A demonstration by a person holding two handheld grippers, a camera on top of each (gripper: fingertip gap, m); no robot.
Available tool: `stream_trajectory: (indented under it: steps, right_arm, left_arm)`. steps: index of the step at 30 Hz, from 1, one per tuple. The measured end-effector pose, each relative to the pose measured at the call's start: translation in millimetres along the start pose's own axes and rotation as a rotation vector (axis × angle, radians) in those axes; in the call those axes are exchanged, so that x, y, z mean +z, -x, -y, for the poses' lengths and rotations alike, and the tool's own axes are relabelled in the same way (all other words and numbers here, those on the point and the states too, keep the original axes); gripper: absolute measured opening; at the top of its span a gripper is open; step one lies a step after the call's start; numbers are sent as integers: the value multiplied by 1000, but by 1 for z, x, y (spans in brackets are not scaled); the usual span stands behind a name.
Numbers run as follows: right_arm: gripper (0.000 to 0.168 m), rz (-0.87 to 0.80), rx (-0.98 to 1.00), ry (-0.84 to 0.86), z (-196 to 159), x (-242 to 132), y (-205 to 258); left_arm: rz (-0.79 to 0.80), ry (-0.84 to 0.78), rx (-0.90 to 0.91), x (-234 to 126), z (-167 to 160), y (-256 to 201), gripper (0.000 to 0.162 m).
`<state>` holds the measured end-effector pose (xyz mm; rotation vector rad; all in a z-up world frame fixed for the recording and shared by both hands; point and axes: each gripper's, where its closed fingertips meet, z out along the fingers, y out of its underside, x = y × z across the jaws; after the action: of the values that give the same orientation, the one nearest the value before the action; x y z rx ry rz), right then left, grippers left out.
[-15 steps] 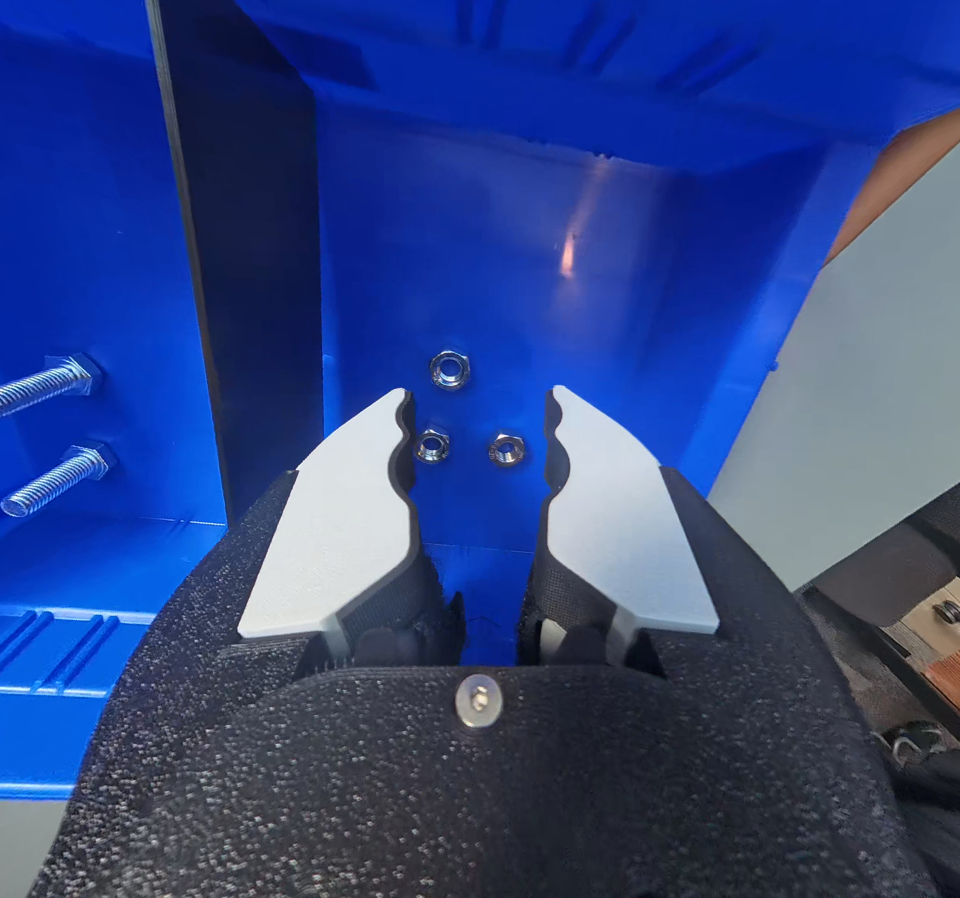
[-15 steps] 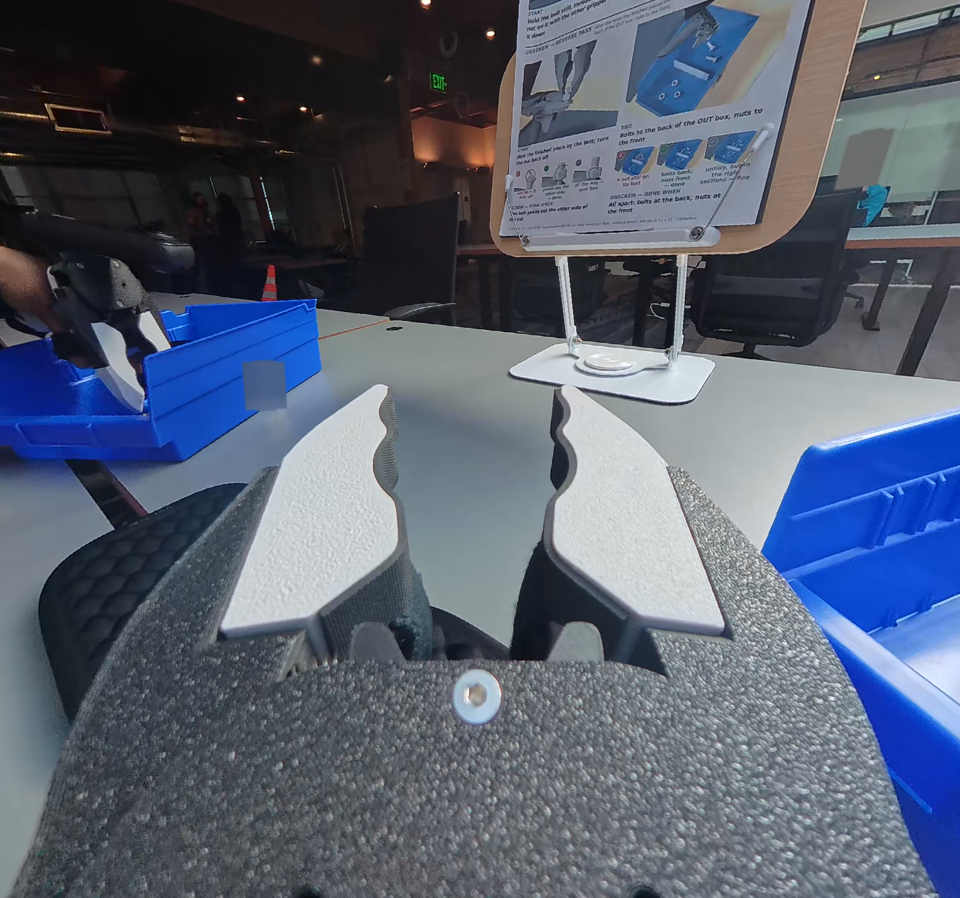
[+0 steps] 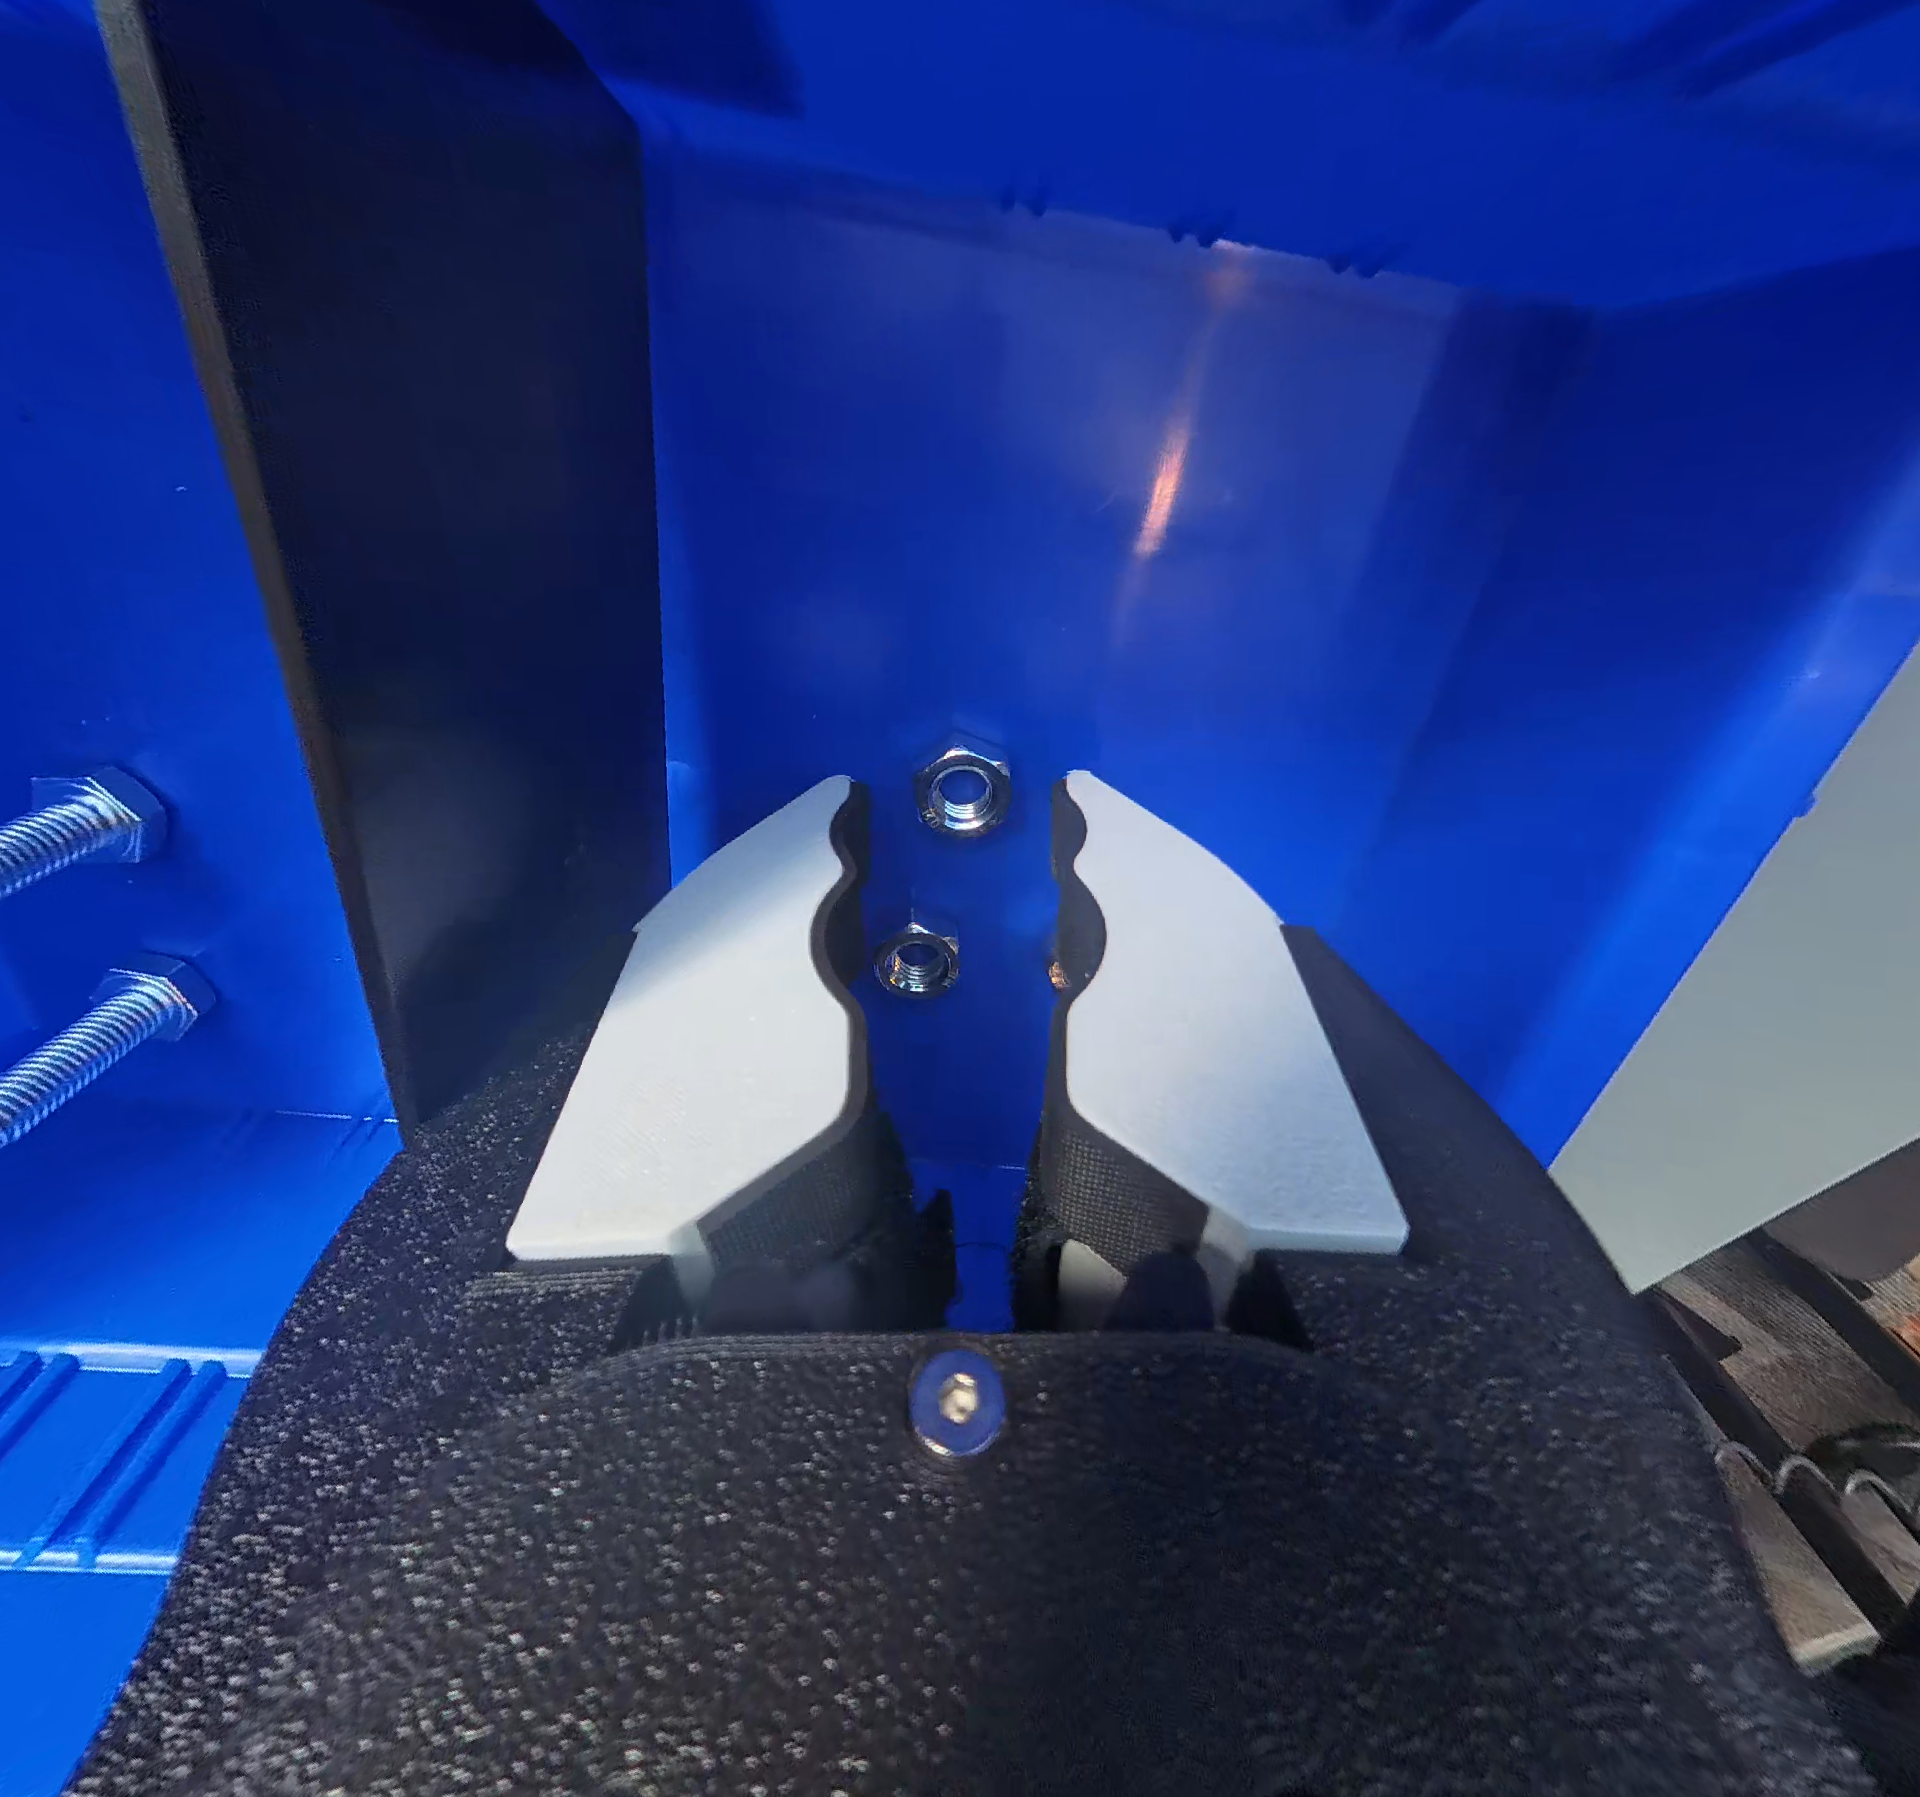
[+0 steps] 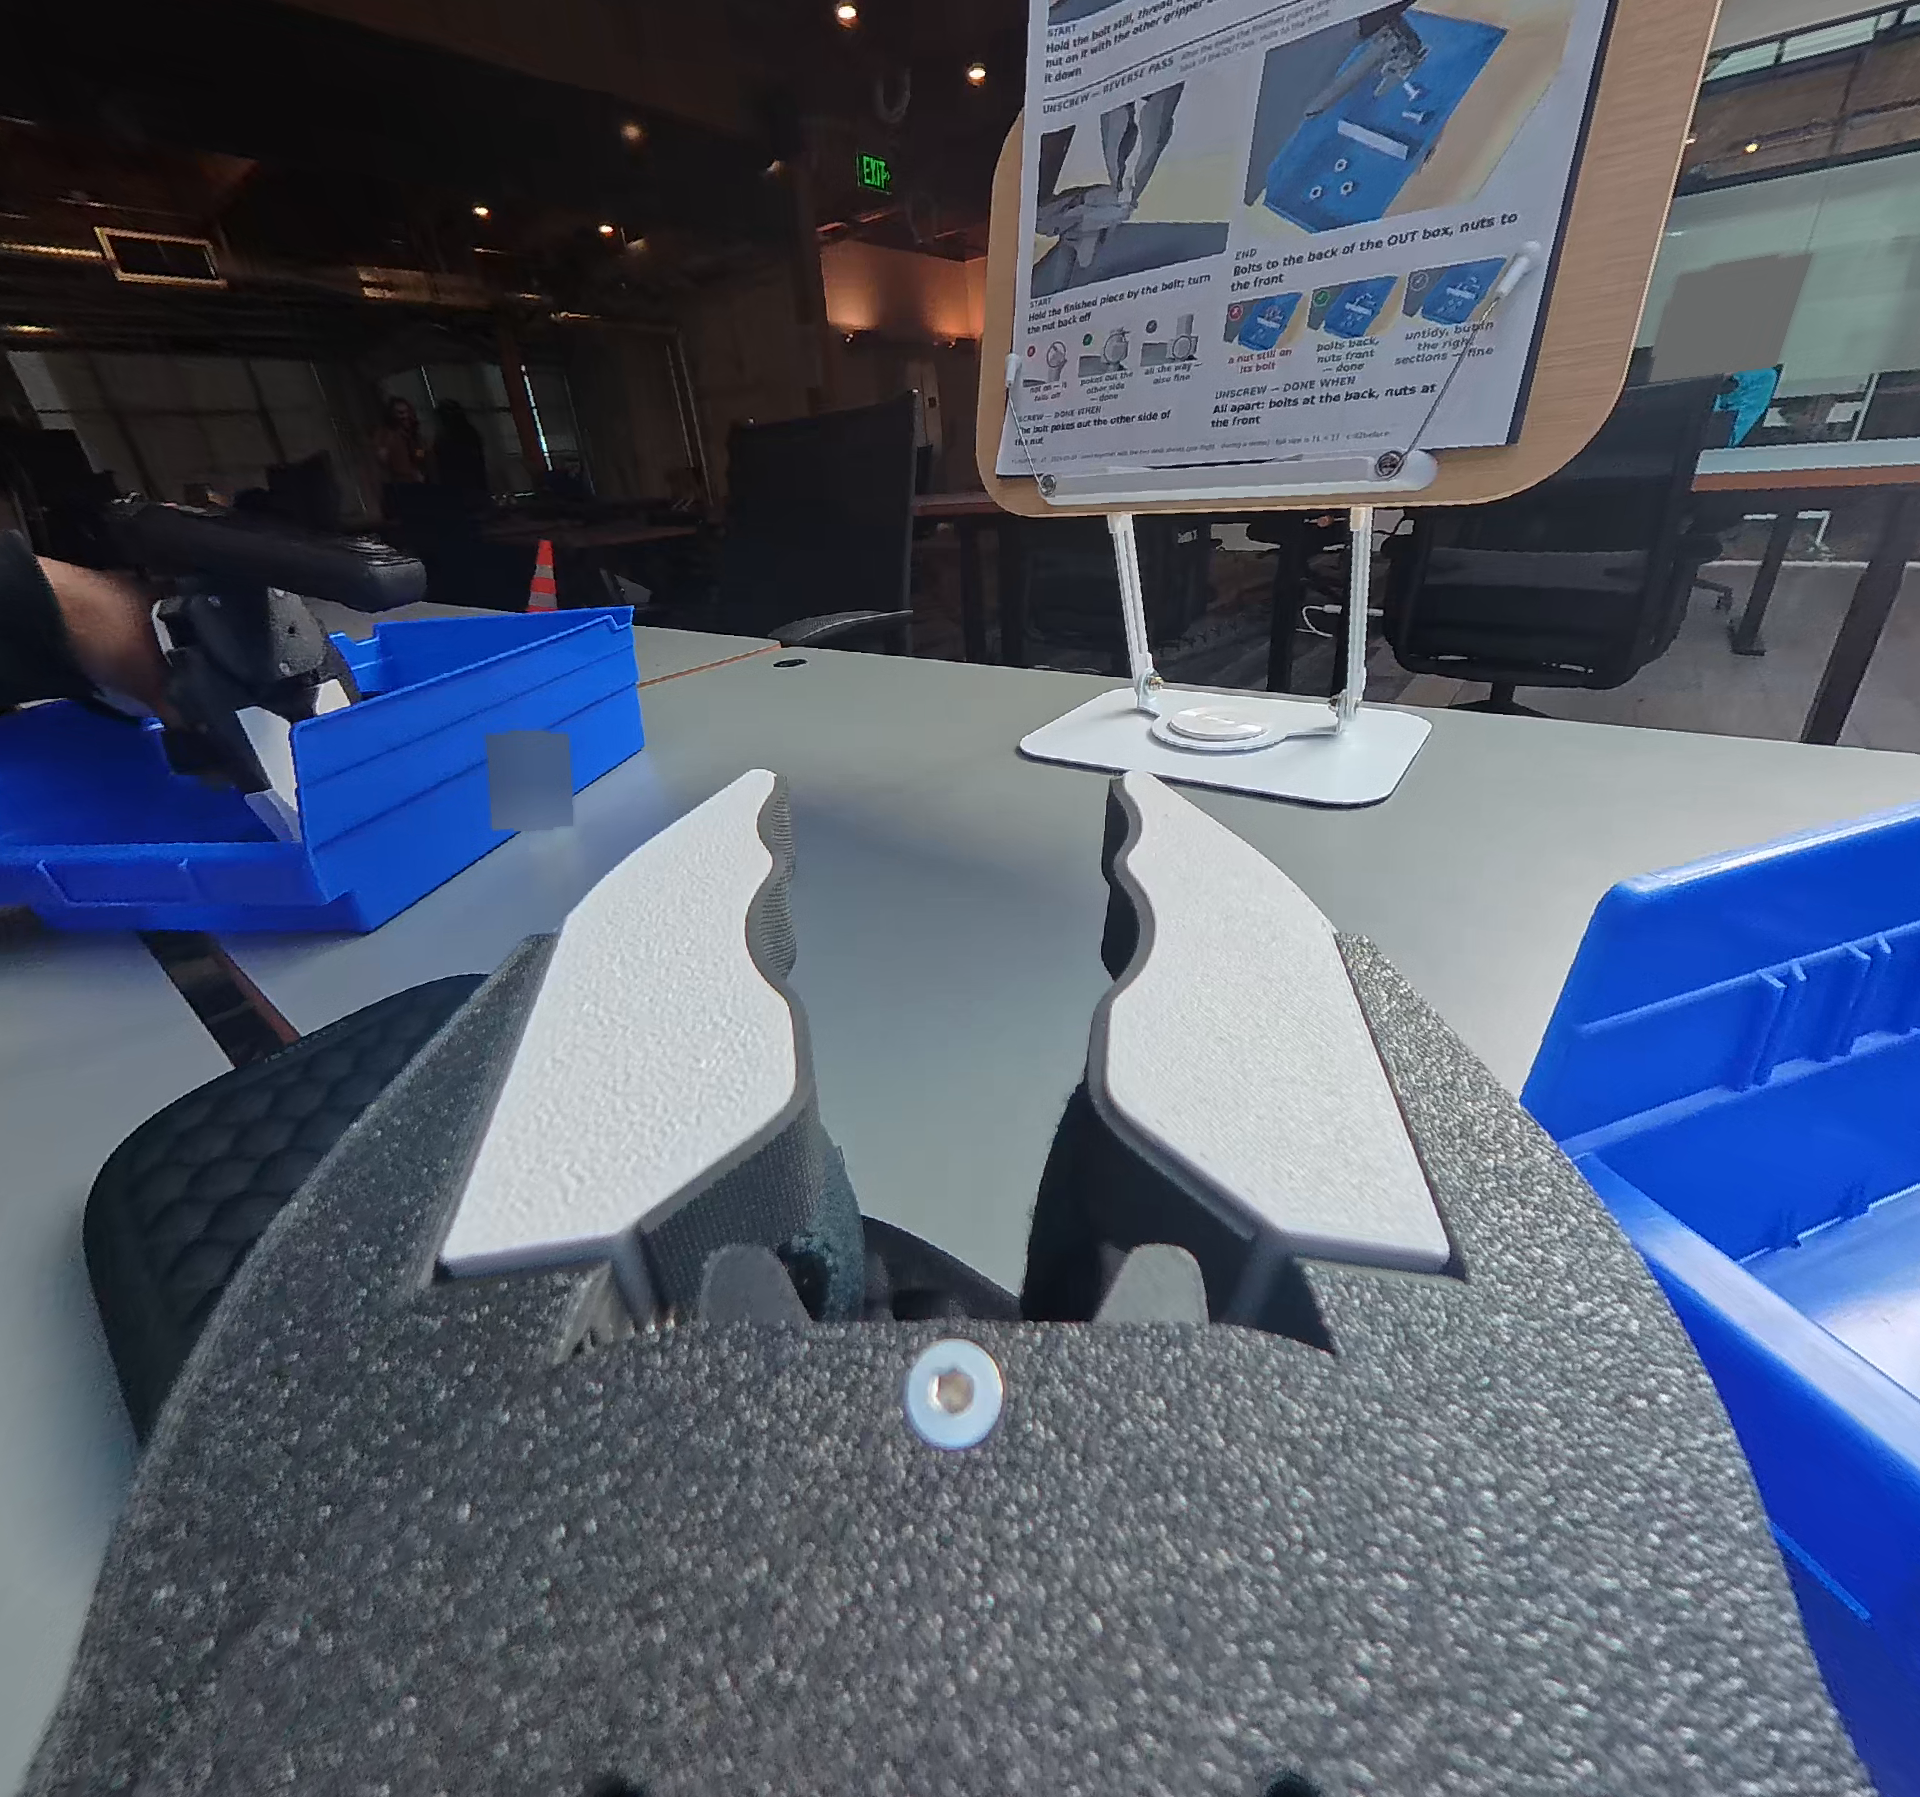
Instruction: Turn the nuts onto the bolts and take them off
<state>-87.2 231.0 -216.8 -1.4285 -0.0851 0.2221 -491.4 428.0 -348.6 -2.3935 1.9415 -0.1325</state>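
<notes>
1. Left gripper [image 3: 954, 802] is down inside the blue bin [image 3: 1299, 604], jaws apart, nothing held.
2. Two nuts lie on the bin floor in the gap between its fingers: the far nut [image 3: 960, 798] right between the fingertips, the near nut [image 3: 916, 965] deeper in the gap, closer to the left finger [image 3: 717, 999].
3. Neither nut clearly touches a finger.
4. A glint of metal [image 3: 1056, 970] peeks out at the right finger's inner edge; too hidden to say what it is.
5. A black divider [image 3: 436, 500] walls off the next compartment on the left, and two bolts [image 3: 94, 1051] lie there side by side, heads toward the divider.
6. Right gripper [image 4: 945, 812] hangs over the grey table [image 4: 935, 874], jaws apart and empty.
7. From the right wrist view, the left gripper [image 4: 244, 719] shows far off, dipped into that bin [image 4: 457, 739] at the table's left.
8. A second bin [image 4: 1714, 1072] sits just beside the right gripper, on its right.
9. An instruction sheet on a stand [image 4: 1236, 739] faces us across the table.
</notes>
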Motion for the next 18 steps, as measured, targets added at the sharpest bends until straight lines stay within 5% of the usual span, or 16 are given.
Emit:
stream_trajectory:
  steps: [10, 18]
  right_arm:
    - [57, 3, -1, 2, 0, 0, 1]
    - [57, 5, -5, 9, -1, 1, 1]
  left_arm:
    - [18, -3, 7, -8, 2, -3, 17]
    - [124, -147, 166, -103, 77, -23, 17]
